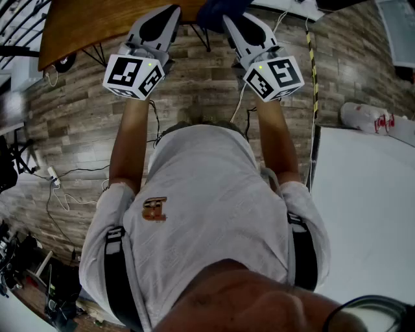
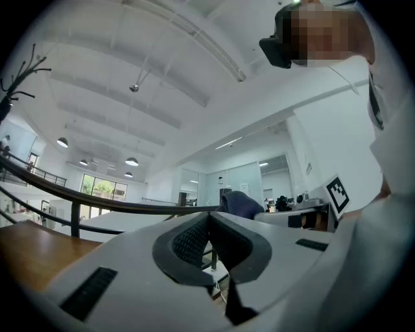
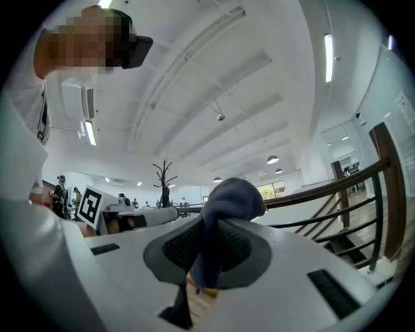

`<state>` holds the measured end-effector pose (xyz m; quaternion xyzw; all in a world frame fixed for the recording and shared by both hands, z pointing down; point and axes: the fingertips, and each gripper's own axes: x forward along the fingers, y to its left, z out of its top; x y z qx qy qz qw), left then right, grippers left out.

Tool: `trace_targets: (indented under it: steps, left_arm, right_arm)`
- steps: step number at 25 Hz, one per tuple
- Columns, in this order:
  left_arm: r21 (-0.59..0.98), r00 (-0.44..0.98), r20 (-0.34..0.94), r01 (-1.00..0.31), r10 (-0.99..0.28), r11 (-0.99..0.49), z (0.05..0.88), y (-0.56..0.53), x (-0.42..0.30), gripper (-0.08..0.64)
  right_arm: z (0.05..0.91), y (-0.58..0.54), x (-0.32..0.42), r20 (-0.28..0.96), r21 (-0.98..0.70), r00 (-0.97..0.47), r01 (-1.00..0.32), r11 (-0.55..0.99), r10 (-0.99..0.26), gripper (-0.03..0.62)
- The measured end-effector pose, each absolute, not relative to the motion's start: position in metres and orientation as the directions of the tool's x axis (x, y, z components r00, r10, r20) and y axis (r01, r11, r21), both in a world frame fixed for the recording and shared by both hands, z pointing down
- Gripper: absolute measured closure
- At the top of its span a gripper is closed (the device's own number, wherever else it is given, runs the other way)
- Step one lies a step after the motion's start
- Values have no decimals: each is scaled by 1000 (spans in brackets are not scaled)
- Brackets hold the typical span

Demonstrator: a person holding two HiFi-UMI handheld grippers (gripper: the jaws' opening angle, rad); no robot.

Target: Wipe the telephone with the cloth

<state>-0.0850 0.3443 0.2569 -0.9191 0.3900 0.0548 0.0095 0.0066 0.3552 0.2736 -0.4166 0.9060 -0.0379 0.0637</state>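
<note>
No telephone shows in any view. A dark blue cloth [image 3: 228, 198] hangs bunched between the pads of my right gripper [image 3: 207, 227], which is shut on it. In the head view that cloth [image 1: 219, 9] sits at the top edge, at the tip of the right gripper [image 1: 232, 19]. My left gripper [image 1: 170, 11] is held beside it, level with it. In the left gripper view the left gripper [image 2: 209, 222] is shut with nothing between its pads, and the cloth [image 2: 243, 203] shows just past it. Both grippers are tilted up toward the ceiling.
A brown wooden table [image 1: 84, 26] on black legs lies ahead, under the gripper tips. Cables [image 1: 61, 194] trail on the plank floor at the left. A yellow-black tape line [image 1: 312, 65] and white rolls [image 1: 366, 117] lie to the right. A stair railing [image 3: 382, 188] stands on the right.
</note>
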Motion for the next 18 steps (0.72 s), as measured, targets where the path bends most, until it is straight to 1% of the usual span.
trace_targets:
  steps: [10, 18]
  left_arm:
    - [26, 687, -108, -721, -719, -693, 257, 340, -74, 541]
    - [30, 669, -99, -738, -736, -674, 259, 325, -63, 541]
  right_arm:
    - [272, 351, 19, -96, -141, -646, -744, 653, -757, 522]
    - [275, 337, 33, -81, -147, -660, -733, 664, -747, 522]
